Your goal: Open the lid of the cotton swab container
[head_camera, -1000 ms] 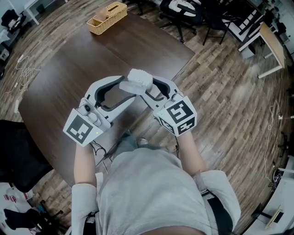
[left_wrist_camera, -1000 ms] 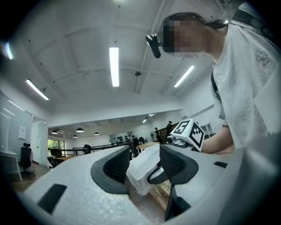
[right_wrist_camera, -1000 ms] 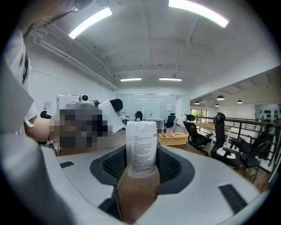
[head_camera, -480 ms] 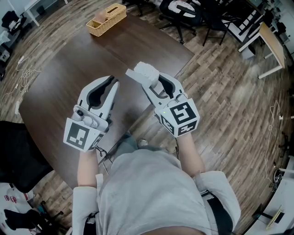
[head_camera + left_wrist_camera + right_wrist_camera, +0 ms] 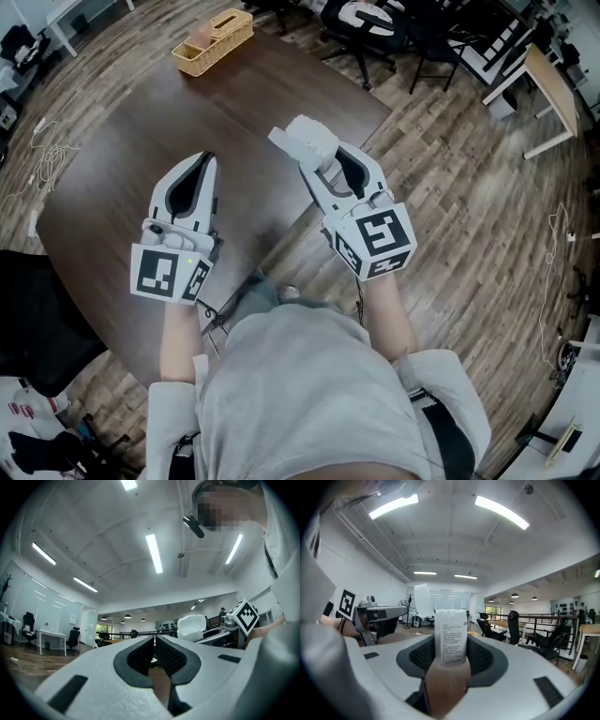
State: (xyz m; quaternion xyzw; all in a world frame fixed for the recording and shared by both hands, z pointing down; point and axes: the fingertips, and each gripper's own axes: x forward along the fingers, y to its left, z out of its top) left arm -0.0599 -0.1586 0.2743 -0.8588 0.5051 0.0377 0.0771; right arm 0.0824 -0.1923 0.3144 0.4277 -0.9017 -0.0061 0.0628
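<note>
Fingers (image 5: 483, 654) of the right gripper (image 5: 323, 161) clamp the cotton swab container (image 5: 451, 637) by its lower body, holding it upright in the air above the near edge of the brown table (image 5: 112, 169); the left gripper (image 5: 201, 161), well apart to its left, has just been closing its jaws, which now stand together with nothing between them; the flip lid (image 5: 279, 138) appears to hang out to one side of the container's top, and packed white swab tips seem exposed there, so the opening looks done, with at most setting the container down left to do; the container is a slim, pale, translucent tub with a printed label facing the right gripper's camera; whether the lid has swung back fully cannot be told.
</note>
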